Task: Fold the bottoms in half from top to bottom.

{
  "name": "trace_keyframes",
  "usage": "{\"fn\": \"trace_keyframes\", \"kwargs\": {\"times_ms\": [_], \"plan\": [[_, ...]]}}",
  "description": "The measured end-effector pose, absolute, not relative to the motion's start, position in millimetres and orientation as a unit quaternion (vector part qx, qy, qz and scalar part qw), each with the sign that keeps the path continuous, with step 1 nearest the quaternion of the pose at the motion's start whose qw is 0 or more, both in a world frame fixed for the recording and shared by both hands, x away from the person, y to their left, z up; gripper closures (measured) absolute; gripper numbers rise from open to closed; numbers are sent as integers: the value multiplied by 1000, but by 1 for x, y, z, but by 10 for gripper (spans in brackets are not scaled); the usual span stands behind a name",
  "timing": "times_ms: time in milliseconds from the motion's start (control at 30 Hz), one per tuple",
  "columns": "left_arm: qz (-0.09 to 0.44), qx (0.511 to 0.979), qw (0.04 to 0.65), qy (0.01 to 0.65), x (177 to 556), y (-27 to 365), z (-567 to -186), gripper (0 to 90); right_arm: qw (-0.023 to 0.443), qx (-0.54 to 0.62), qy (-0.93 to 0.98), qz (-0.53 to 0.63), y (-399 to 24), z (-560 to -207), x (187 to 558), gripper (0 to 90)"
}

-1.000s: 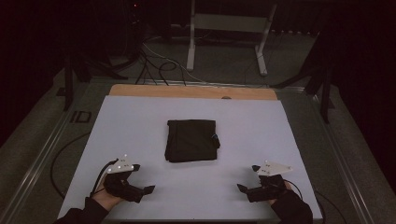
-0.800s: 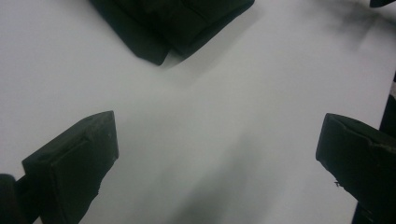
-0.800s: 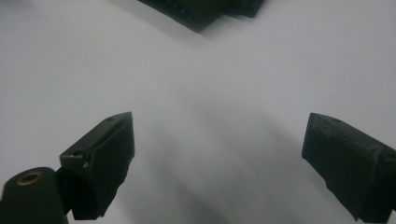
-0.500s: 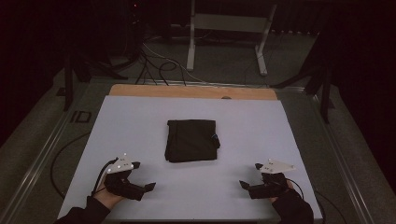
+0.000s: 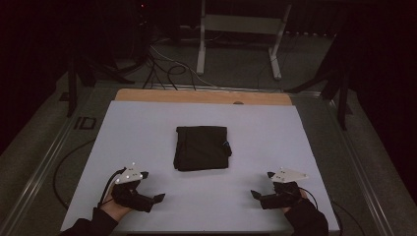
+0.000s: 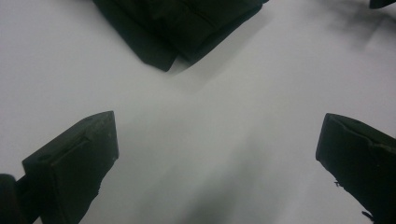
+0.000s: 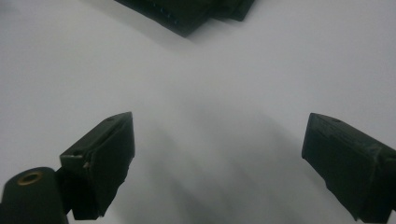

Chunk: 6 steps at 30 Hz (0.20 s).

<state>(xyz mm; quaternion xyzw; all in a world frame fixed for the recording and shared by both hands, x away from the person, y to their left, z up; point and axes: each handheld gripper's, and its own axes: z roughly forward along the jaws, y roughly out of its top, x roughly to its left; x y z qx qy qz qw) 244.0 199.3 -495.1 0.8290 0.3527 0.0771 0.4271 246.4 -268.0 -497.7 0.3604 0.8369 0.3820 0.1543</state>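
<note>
We hold the left gripper (image 5: 158, 197) and right gripper (image 5: 254, 194) released, near the folded black cloth (image 5: 202, 147). Next: reach its near corners.

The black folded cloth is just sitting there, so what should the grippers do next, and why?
Probably bring both grippers forward to the folded black cloth. The left gripper and right gripper are open, empty, and well short of its near edge.

High overhead, gripper views near cloth (image 5: 201, 147)
</note>
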Motion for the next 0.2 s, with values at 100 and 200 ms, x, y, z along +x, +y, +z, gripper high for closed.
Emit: {"fn": "trace_keyframes", "kwargs": {"times_ms": [100,200], "plan": [[78,828,432,348,243,198,-494,0,159,354,840,380,-268,-498,246,97],[80,828,436,343,242,197,-493,0,155,355,840,380,-268,-498,246,98]]}}
